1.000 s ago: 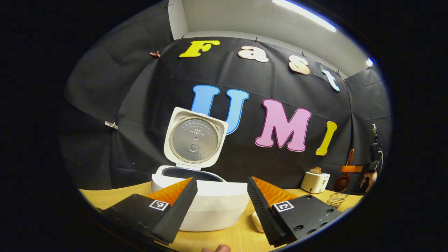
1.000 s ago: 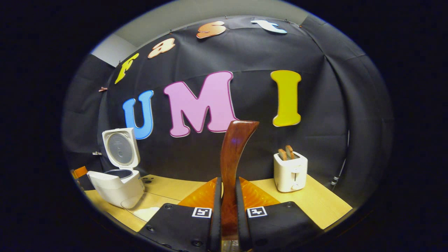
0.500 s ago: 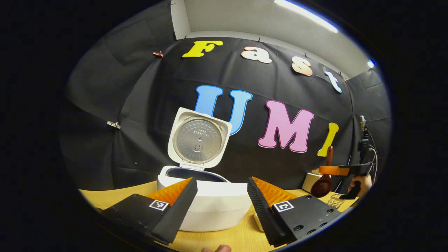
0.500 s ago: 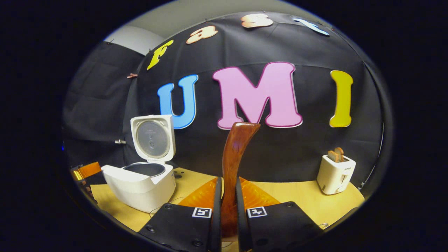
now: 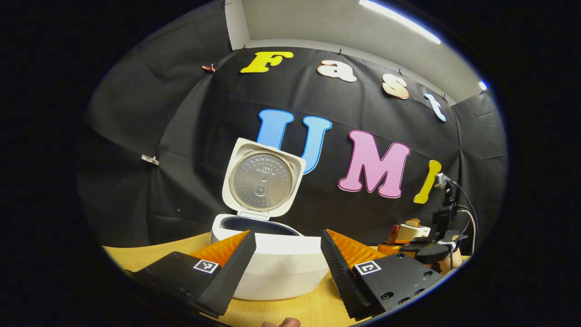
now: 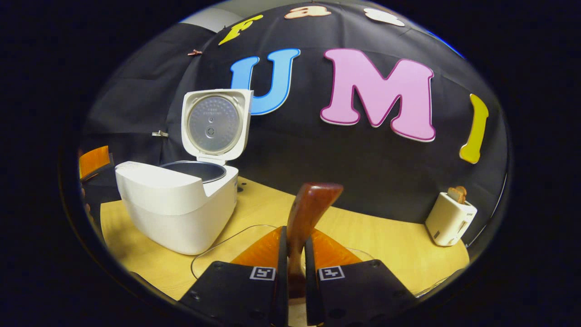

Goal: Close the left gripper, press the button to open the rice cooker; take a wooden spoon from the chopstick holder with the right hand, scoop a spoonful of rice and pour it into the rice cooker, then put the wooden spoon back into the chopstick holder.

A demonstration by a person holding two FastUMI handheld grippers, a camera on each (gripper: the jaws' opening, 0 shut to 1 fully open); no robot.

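the left gripper (image 5: 288, 254) is hanging low in front of the rice cooker (image 5: 272, 268), its fingers released and spread wide, nothing between them; the cooker's lid (image 5: 262, 179) is standing up and open, and past the rim the dark inner pot (image 5: 256, 225) is showing, though what is lying inside it is hidden from here; in the left gripper view the right gripper (image 5: 429, 250) is sitting far off at the right edge, small and partly cut off, a hand (image 5: 454, 261) just peeking behind it, with the toaster (image 5: 411, 230) half hidden beyond; in the right gripper view the fingers of the right gripper (image 6: 293, 272) are clenched on the handle of the wooden spoon (image 6: 308, 213), both pressing on it, the handle end rising tilted between them; the spoon's bowl is lying below the fingers and cannot be made out; the same view is giving the cooker (image 6: 177, 204) from its side, standing on the bench (image 6: 386, 245) to the left, the toaster (image 6: 451, 218) well apart at the far right by the bench edge; a thin clear rim (image 6: 227, 238) is curving just beside the cooker, too faint to name; open bench is lying between cooker and toaster.
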